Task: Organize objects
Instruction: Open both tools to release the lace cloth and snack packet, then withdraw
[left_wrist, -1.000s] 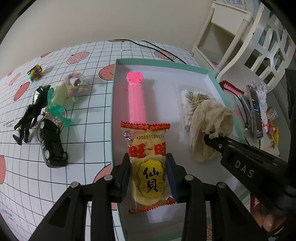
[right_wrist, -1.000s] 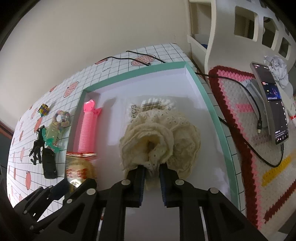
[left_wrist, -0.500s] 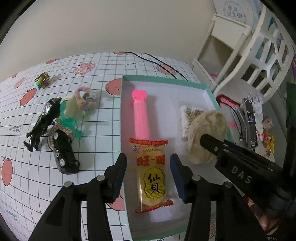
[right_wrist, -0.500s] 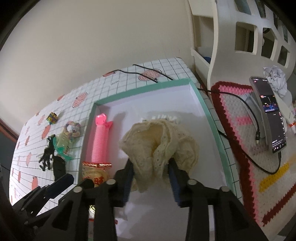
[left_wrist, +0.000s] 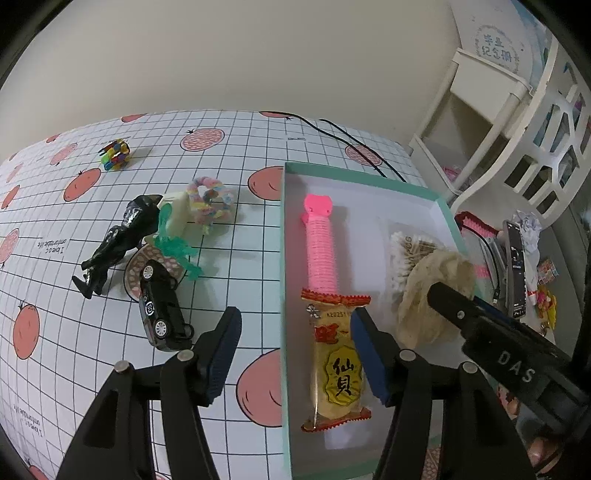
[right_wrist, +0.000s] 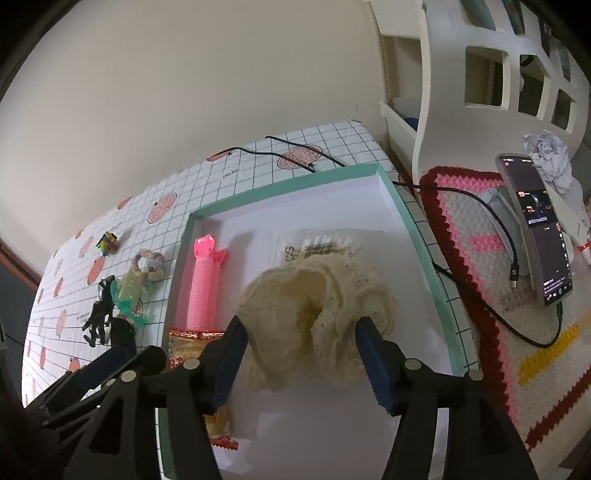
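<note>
Teal-rimmed box (left_wrist: 439, 195) is holding four things: one pink toy (left_wrist: 320, 248), one snack packet (left_wrist: 338, 363), one cotton-swab pack (left_wrist: 410, 247) and one cream scrunchie (right_wrist: 325, 317). Both claws are hanging released, gripping nothing: the left gripper (left_wrist: 297, 354) straddling the box's left wall, the right gripper (right_wrist: 301, 363) over the scrunchie. Outside are lying one black car (left_wrist: 160, 310), one black figure (left_wrist: 114, 245) and one pastel ring (left_wrist: 208, 199)

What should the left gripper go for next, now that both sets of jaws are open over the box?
Probably swing the left gripper left toward the black toy car. The yellow snack packet lies released in the teal-rimmed box, and the car is the nearest item on the gridded tablecloth.
</note>
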